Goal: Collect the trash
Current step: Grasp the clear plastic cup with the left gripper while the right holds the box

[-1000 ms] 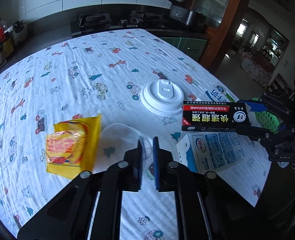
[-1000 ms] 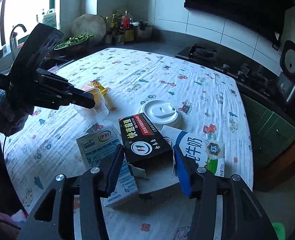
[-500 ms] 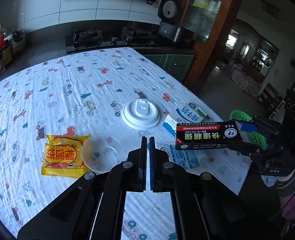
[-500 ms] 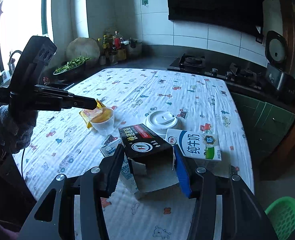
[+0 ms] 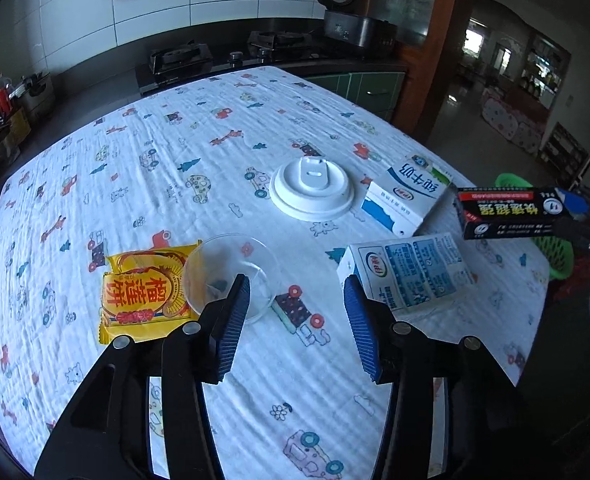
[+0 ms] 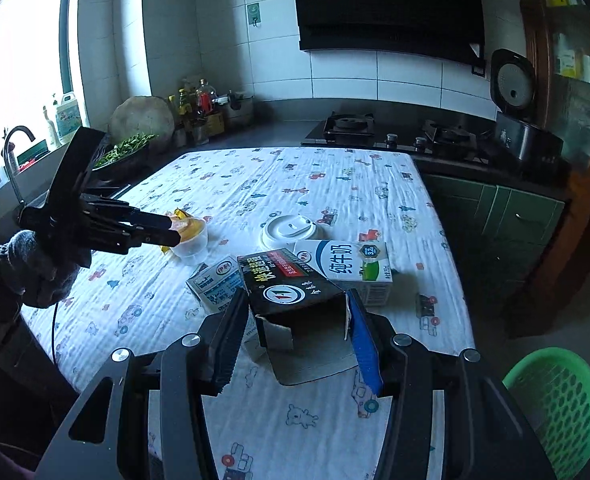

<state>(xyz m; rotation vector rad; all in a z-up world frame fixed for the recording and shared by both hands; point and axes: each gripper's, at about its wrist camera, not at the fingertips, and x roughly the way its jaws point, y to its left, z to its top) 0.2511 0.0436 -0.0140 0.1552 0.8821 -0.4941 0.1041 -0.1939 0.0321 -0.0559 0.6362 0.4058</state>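
- Left gripper (image 5: 297, 300): held above the near edge of the table (image 5: 215, 152), tilted down toward the cloth; its jaws stand wide apart with nothing between them. In the right wrist view it reaches in from the left edge, gripped by a gloved hand (image 6: 43, 268).
- Clear plastic cup (image 5: 231, 276): rests on the cloth just in front of the left finger (image 5: 231, 320), which covers part of its near rim. Its contents are hard to make out.
- Yellow snack packet (image 5: 143, 292): lies flat beside the cup, toward the table's left edge, and touches or slips under the cup's rim.
- Right gripper (image 6: 295, 336): raised near the table's right corner, clamped on the black carton (image 6: 291, 288). The carton's open flaps hang toward the camera and hide the cloth behind them.
- White lid (image 5: 313, 192): sits near the middle of the table.
- Upright-print milk carton (image 5: 407, 196) and flattened milk carton (image 5: 407, 270): lie near the right edge, close together; whether they touch cannot be told.
- Green basket (image 6: 555, 408): stands on the floor off the right corner, cut off by the frame.
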